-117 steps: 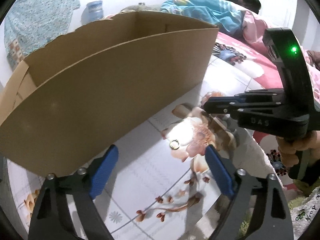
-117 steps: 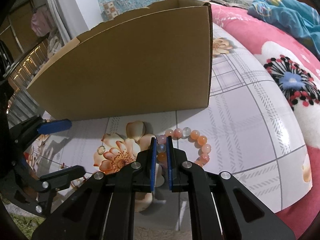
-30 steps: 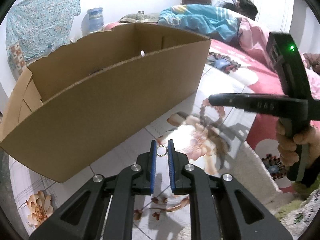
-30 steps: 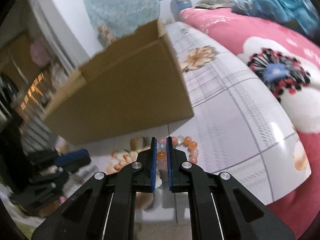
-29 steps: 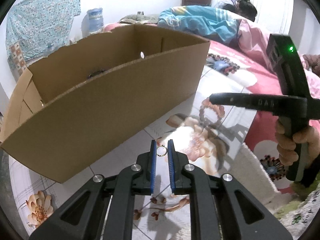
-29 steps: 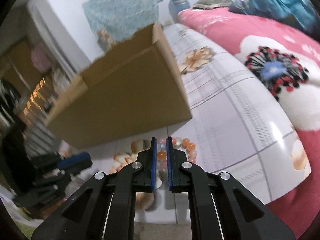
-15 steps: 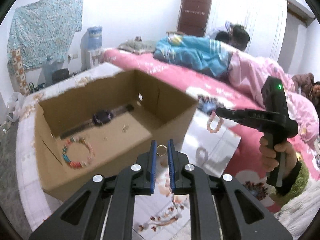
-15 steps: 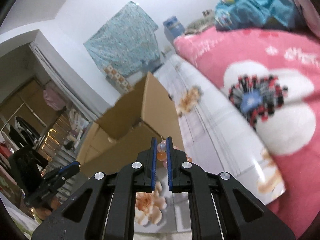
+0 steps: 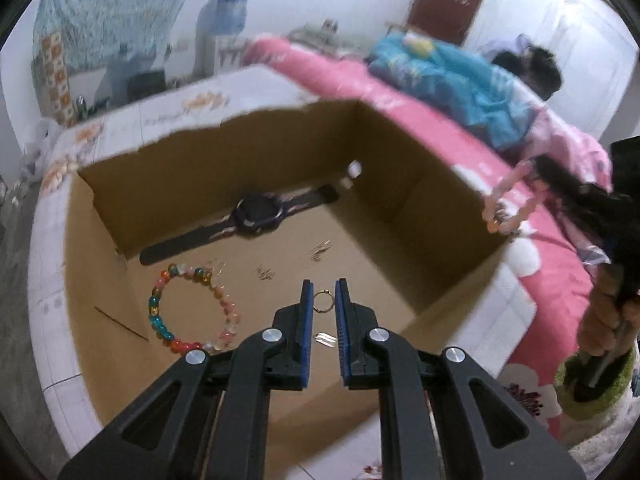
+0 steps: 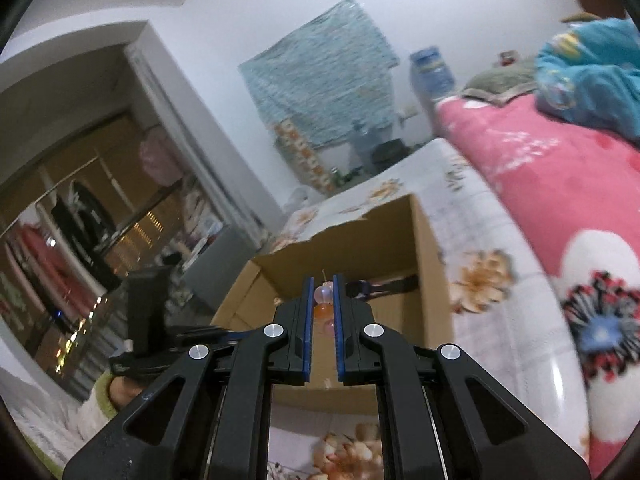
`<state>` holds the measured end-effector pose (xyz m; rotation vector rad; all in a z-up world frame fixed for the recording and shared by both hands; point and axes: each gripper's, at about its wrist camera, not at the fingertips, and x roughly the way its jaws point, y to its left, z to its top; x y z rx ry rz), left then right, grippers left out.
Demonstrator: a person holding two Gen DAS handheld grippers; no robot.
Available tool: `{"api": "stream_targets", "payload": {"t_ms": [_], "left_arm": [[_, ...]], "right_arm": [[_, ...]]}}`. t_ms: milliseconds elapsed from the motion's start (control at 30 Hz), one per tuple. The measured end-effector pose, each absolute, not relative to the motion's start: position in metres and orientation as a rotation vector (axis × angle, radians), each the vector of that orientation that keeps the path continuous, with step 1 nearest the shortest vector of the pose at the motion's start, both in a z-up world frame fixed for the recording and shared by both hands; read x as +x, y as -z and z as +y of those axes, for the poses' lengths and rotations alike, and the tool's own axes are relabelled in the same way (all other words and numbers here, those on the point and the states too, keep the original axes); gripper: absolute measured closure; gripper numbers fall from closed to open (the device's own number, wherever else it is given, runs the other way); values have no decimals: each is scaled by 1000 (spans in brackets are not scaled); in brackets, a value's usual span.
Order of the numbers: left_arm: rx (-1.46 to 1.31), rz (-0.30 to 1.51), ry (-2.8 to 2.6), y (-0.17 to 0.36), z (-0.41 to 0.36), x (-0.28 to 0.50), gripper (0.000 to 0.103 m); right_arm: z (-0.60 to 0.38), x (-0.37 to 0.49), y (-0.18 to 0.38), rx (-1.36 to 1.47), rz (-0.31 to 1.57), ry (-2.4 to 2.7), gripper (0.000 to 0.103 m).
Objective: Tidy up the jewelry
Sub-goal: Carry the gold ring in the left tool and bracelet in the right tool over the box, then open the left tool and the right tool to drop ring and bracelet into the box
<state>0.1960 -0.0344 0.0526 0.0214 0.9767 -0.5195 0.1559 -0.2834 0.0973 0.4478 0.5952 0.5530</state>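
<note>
left gripper (image 9: 322, 307): jaws pinch gold ring (image 9: 322, 302), above cardboard box (image 9: 420, 184) floor | right gripper (image 10: 321, 297): jaws clamp pink bead bracelet (image 10: 323, 294), over box's near wall | in box: watch (image 9: 256, 216), multicoloured bracelet (image 9: 160, 320)

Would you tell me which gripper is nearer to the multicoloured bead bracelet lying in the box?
Left. The left gripper hangs just above the box floor beside the multicoloured bracelet, holding a small ring; the right gripper holds a pink bracelet beyond the box's far corner.
</note>
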Motion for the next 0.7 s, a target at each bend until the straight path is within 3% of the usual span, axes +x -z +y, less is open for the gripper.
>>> {"api": "stream_targets", "payload": {"t_ms": [133,333,500,700], "left_arm": [[11,1050,486,-39,-34,215,92],[-40,1062,474,-39,-28,222,74],[-114,1015,463,-50,-12,219,68],[-200,898,416,-74,20,199,53]], "right_arm": [[-266,171,-92,421,637,-598,96],[-255,185,-83,410,708,-612,96],[-248,187,-79,389,769,-609,96],[-228,191,-69,330,872,-604,96]]}}
